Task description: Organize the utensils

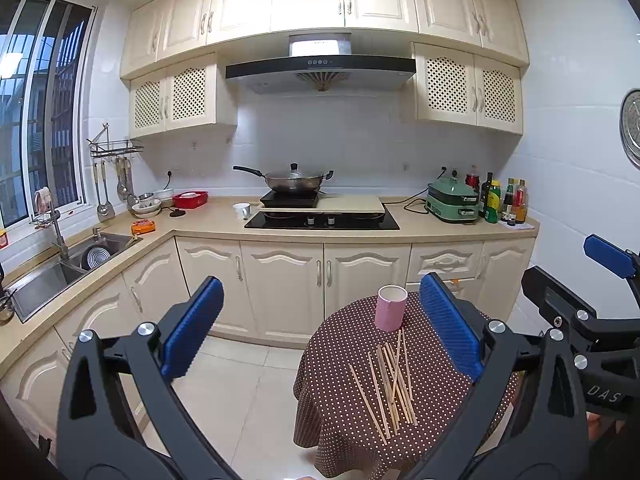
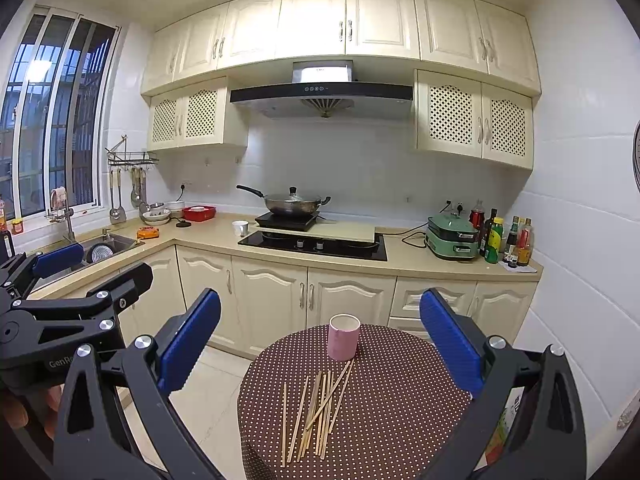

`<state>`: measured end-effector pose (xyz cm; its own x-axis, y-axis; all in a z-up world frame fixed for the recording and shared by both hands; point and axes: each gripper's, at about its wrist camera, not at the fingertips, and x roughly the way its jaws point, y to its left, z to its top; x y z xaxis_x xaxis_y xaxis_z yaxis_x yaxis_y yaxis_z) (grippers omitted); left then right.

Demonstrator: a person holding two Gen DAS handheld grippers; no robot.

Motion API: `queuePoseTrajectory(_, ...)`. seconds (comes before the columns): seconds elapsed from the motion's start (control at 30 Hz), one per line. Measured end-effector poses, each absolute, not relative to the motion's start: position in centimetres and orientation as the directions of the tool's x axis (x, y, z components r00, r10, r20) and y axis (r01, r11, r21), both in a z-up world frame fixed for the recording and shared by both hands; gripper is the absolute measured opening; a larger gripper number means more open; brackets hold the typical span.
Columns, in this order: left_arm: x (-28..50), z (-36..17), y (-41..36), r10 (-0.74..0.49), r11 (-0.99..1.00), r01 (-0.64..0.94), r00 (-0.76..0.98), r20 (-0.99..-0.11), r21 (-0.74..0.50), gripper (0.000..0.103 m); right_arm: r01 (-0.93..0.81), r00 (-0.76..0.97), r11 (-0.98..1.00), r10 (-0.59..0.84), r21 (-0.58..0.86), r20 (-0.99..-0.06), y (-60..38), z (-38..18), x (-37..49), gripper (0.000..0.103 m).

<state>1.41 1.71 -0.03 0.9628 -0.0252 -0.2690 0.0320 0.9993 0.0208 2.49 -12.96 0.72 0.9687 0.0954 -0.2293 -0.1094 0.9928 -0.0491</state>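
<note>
Pale wooden chopsticks (image 2: 318, 412) lie in a loose, crossed heap on a small round worktop (image 2: 400, 408) draped in brown polka-dot cloth, just in front of an upright pink cup (image 2: 343, 337) that stands empty near the far edge. Both sets of tongs hang above the near side of the worktop with nothing between their blue pads: the left tongs (image 1: 320, 330) gape wide, and the right tongs (image 2: 320, 344) gape just as wide, the two held side by side and well clear of the sticks. The sorting appears not yet begun. The likely trouble lies in the heap itself: the sticks overlap at angles, so a pinch on one may drag or flick its neighbours, and thin round sticks could roll off the cloth to the tiled floor (image 2: 216, 412). The cup looks light and stands near the rim, so a stick pushed in at a slant may tip it or knock it over the edge. Behind, a cream-cabinet kitchen runs along the wall, with a lidded wok (image 2: 294, 202) on a hob, a green appliance (image 2: 452, 236) beside bottles, a steel sink (image 1: 60, 268) under a barred window, and a range hood above.
</note>
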Motion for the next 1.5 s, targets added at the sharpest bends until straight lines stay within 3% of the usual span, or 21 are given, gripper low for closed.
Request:
queuePoseTrajectory(0.6, 9.9, -4.4, -0.4, 0.013, 0.997, 0.017, 0.919, -0.395, 0.072, 0.097, -0.090, 0.917, 0.996, 0.075, -0.021, -0.392, -15.0, -3.3, 11.8, 0.096)
queuePoseTrajectory(0.8, 17.0, -7.9, -1.2, 0.016, 0.999, 0.008, 0.845, -0.535, 0.043, 0.097, -0.118, 0.846, 0.991, 0.131, 0.059, -0.516, -17.2, -6.8, 18.6, 0.095)
queuePoseTrajectory(1.07, 26.5, -16.6, -1.3, -0.032, 0.996, -0.041, 0.646, -0.763, -0.077, 0.096, -0.136, 0.650, 0.982, 0.188, 0.130, -0.736, -21.0, -14.7, 28.2, 0.065)
queuePoseTrajectory(1.27, 30.5, -23.8, -2.7, -0.008, 0.996, -0.070, 0.475, -0.880, -0.047, 0.084, -0.135, 0.459, 0.961, 0.276, 0.241, -0.844, -22.1, -21.0, 32.8, 0.042)
queuePoseTrajectory(1.5, 33.5, -31.9, -2.7, -0.017, 0.992, -0.117, 0.265, -0.964, -0.050, 0.059, -0.114, 0.316, 0.947, 0.320, 0.299, -0.893, -22.7, -25.5, 36.6, 0.038)
